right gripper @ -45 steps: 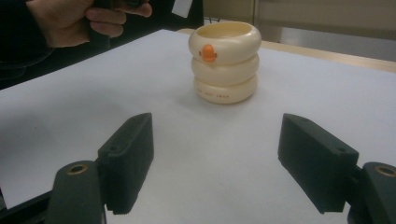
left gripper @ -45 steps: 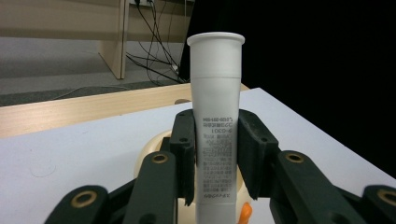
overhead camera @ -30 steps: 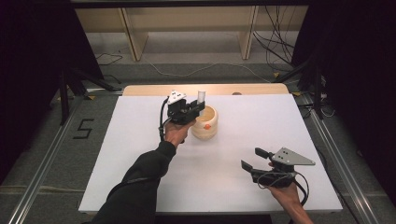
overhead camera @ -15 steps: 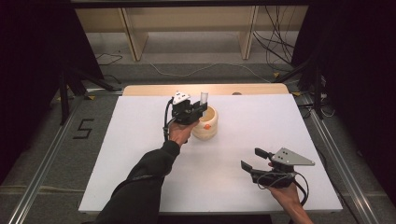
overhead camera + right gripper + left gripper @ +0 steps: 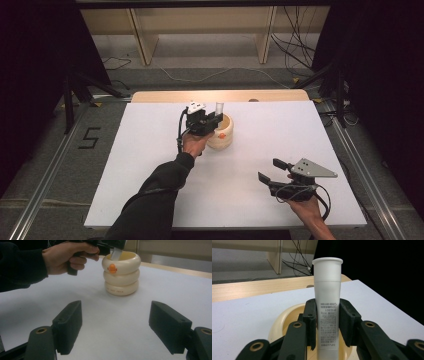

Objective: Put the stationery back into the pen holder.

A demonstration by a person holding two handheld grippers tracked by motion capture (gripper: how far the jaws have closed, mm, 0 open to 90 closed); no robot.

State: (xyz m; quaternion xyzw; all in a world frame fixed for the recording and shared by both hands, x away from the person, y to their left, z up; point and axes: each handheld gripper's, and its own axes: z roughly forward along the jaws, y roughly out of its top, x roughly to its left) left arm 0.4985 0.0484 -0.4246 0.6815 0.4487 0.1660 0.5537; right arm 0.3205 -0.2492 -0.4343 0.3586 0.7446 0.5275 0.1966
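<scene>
A white tube [image 5: 327, 305] with printed text stands upright between the pads of my left gripper [image 5: 327, 322], which is shut on it. Its lower end reaches down into a cream ringed cup [image 5: 222, 132] with an orange mark [image 5: 112, 268] on its side. From above, the left gripper [image 5: 212, 121] sits at the cup's left rim with the tube [image 5: 219, 107] rising over it. My right gripper [image 5: 273, 170] rests near the table's front right, open, with bare table between its pads [image 5: 68, 325].
The white table top [image 5: 150, 165] has a wooden strip [image 5: 165, 96] along its far edge. Behind it stand wooden shelf legs [image 5: 140, 35] and loose cables [image 5: 295, 55] on the floor. Metal rails [image 5: 40, 190] run along both sides.
The left gripper with the tube has shifted very slightly toward the cup. The right gripper has stayed where it was.
</scene>
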